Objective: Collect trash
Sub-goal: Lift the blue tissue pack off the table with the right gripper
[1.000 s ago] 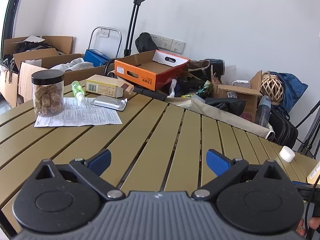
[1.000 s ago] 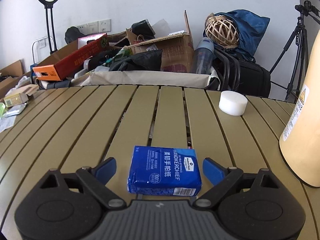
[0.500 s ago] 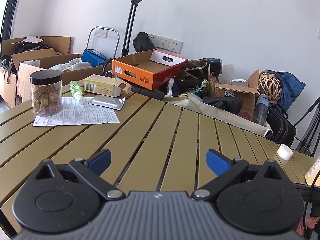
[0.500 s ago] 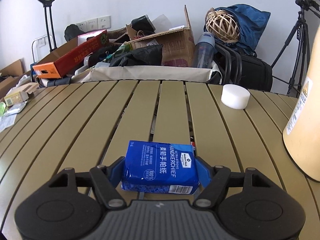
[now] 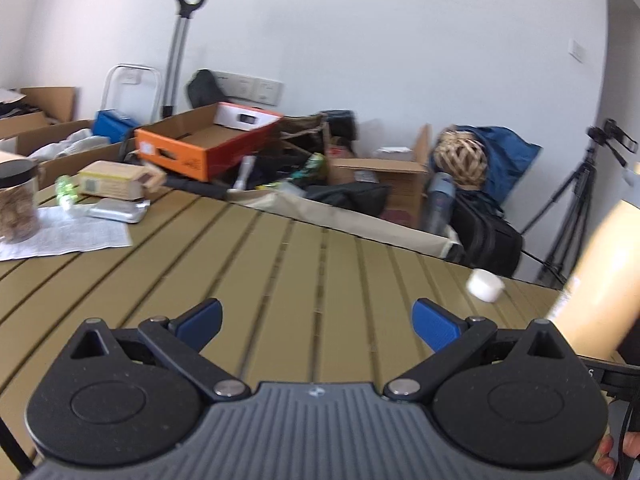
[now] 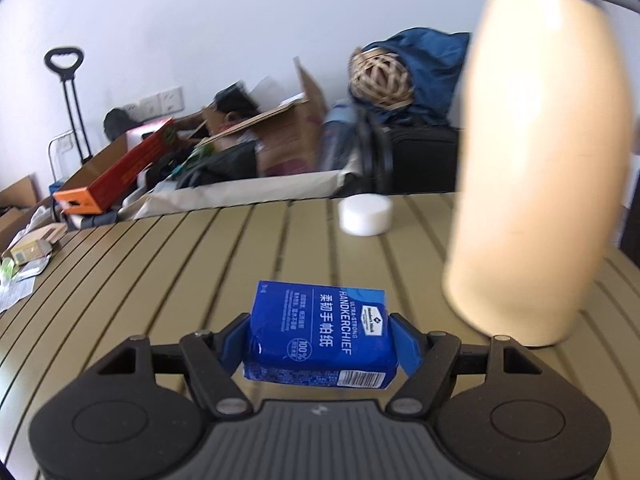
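Right gripper (image 6: 322,338): blue pads pressed against both short ends of a blue handkerchief-tissue pack (image 6: 320,338), gripped firmly. Pack level between the fingers, printed face up, barcode edge toward the camera; appears raised slightly off the slatted olive table (image 6: 160,280), though contact underneath cannot be judged. Just right of the pack: tall cream bottle (image 6: 536,168), standing on the table, blurred, filling much of the right side. Beyond the pack, near the far table edge: small white round cap (image 6: 365,214), apart from bottle and pack.

Left gripper (image 5: 316,320): blue pads spread wide, nothing between them, only bare slats below. Ahead and right, same white cap (image 5: 485,285) near the table's far edge, cream bottle (image 5: 596,280) beside it at frame's right. Fingers of a hand barely visible at bottom right corner.

Far left corner of table, well apart from both grippers: printed paper sheet (image 5: 68,236) lying flat; clear jar with black lid (image 5: 16,200) on it, brownish contents; silver foil pouch (image 5: 116,210) at the sheet's far edge; small tan carton (image 5: 112,182) behind the pouch; small green bottle (image 5: 64,192) beside the carton.

Beyond the table, on the floor against a white wall: orange cardboard tray (image 5: 204,140), brown cartons, dark bags, woven rattan ball (image 5: 460,158), trolley handle (image 5: 180,44), camera tripod (image 5: 576,196). Motion blur throughout both views.
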`<state>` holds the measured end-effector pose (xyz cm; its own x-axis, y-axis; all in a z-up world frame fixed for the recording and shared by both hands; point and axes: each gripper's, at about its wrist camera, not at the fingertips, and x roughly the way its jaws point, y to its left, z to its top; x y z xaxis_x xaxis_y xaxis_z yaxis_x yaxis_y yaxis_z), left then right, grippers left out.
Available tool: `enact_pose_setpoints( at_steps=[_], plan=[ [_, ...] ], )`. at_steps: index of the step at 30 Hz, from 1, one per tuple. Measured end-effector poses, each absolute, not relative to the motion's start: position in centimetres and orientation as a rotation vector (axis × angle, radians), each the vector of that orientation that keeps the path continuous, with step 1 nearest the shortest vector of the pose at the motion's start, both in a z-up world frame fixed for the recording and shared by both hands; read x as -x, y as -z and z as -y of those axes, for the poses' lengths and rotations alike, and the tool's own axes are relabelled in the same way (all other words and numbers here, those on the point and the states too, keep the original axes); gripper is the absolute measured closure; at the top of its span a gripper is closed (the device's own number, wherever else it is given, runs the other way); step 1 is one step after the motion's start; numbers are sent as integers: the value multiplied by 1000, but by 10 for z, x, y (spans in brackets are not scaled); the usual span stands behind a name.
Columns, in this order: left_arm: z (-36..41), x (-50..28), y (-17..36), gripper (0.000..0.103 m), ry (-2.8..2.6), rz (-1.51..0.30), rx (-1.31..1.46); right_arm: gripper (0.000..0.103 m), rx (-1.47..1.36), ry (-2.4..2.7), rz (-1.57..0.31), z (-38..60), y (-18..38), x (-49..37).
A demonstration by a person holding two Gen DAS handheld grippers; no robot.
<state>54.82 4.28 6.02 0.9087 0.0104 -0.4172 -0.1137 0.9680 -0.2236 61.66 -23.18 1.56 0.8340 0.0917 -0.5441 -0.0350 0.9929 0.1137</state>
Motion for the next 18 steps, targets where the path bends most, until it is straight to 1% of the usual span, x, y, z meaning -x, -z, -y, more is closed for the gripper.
enact_pose_setpoints(
  at_steps=[10, 18],
  plan=[
    [51, -591, -88, 0, 96, -448, 132, 31, -139, 2, -503, 302, -15, -586],
    [91, -652, -92, 0, 120, -503, 77, 31, -226, 66, -467, 355, -3, -579]
  ],
)
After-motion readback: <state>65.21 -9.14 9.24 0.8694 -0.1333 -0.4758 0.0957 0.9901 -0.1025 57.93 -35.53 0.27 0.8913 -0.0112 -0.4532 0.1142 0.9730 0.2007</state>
